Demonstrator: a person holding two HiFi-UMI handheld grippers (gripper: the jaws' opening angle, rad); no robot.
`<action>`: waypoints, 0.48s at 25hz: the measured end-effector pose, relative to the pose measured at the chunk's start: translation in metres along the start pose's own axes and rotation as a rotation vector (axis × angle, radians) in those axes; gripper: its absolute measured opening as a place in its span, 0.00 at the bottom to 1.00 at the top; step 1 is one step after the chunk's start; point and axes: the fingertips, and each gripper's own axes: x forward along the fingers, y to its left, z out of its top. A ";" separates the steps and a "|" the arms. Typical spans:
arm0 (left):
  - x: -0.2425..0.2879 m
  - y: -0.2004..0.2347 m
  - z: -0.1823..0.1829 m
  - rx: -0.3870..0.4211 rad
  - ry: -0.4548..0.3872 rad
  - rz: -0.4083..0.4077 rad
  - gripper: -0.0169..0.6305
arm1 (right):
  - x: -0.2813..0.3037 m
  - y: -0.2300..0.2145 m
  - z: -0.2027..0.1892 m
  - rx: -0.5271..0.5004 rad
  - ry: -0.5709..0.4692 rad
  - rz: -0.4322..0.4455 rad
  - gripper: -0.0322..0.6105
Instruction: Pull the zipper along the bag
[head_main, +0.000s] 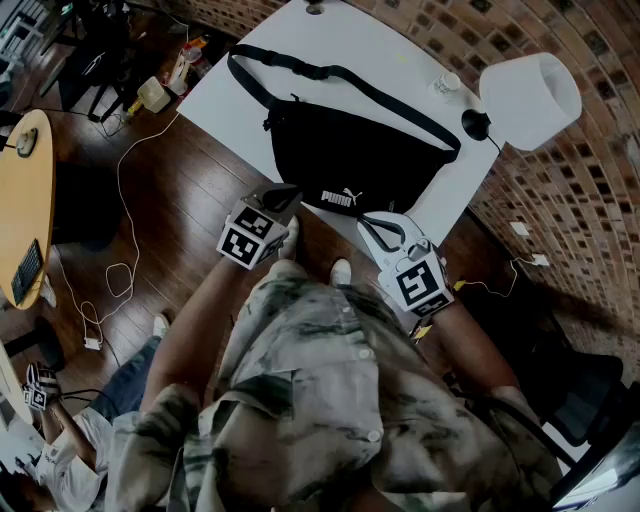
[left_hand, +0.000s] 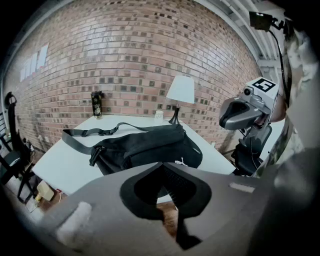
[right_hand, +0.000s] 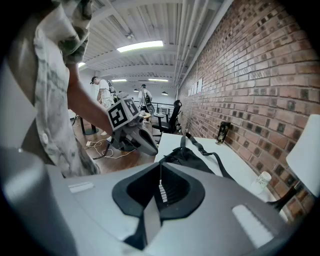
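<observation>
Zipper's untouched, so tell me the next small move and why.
Probably open the left claw and the right claw, then reach forward to the bag. Both are shut, empty and short of it, by the table's near edge.

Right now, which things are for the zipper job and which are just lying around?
For the job: black bag; left gripper and right gripper, both shut and empty, near the bag; the white table that the bag lies on.

Just lying about: white lamp; small cup; dark bottle by the wall; cables on the floor.
</observation>
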 end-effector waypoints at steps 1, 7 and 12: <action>0.002 0.009 0.003 0.013 0.003 -0.012 0.03 | 0.014 -0.004 0.007 0.007 0.012 0.003 0.07; 0.008 0.075 0.021 0.020 -0.003 -0.053 0.03 | 0.095 -0.024 0.017 0.002 0.080 0.010 0.07; 0.037 0.114 0.019 0.038 0.036 -0.133 0.03 | 0.154 -0.027 0.018 -0.014 0.157 0.027 0.10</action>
